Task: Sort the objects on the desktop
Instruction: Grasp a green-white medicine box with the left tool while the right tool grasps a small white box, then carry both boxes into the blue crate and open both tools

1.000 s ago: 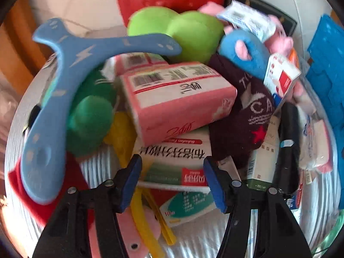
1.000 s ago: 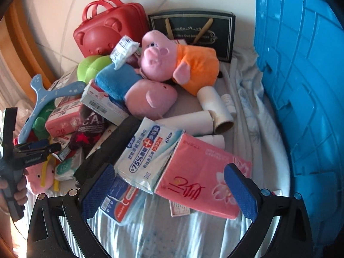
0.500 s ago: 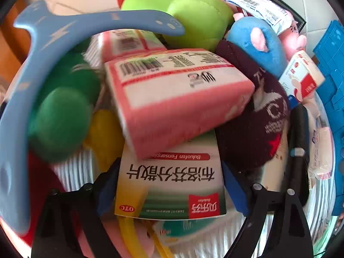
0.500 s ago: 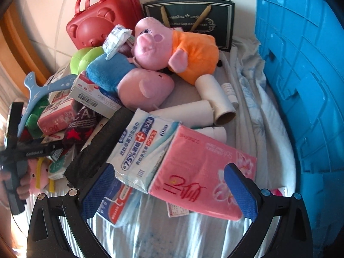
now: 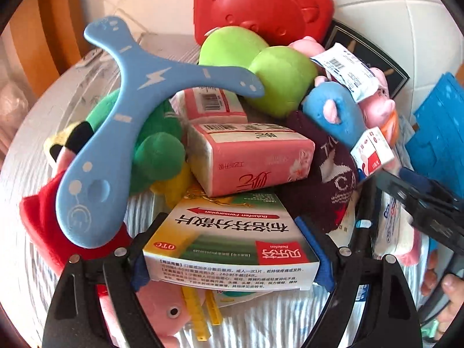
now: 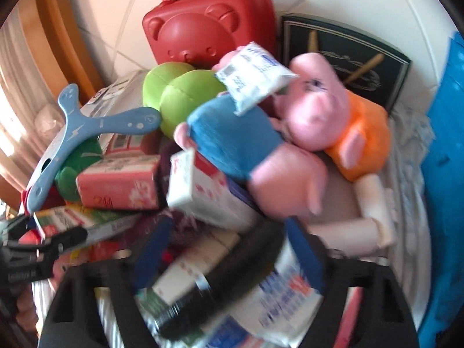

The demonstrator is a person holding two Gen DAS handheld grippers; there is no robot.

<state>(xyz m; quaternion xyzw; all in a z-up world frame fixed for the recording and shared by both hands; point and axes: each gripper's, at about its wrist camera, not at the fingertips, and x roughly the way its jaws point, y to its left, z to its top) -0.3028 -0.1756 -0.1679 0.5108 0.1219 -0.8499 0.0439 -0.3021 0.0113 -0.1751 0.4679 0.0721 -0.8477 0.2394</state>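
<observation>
My left gripper is shut on a green and yellow medicine box, held by its two side edges just above the heap. Beyond it lie a pink tissue pack and a blue boomerang toy. My right gripper hangs blurred over the middle of the pile with its jaws closing. A white carton and a long black object lie between its blue fingers; I see no pad pressing on either. A wet-wipes pack lies just below.
Behind the heap stand a red bear case and a black gift box. Plush pigs in blue and orange, a lime plush and paper rolls crowd the cloth. A blue crate walls the right side.
The left gripper took hold of the medicine box and raised it from under the pink tissue pack. The right gripper swung left off the large pink tissue pack, jaws narrowing.
</observation>
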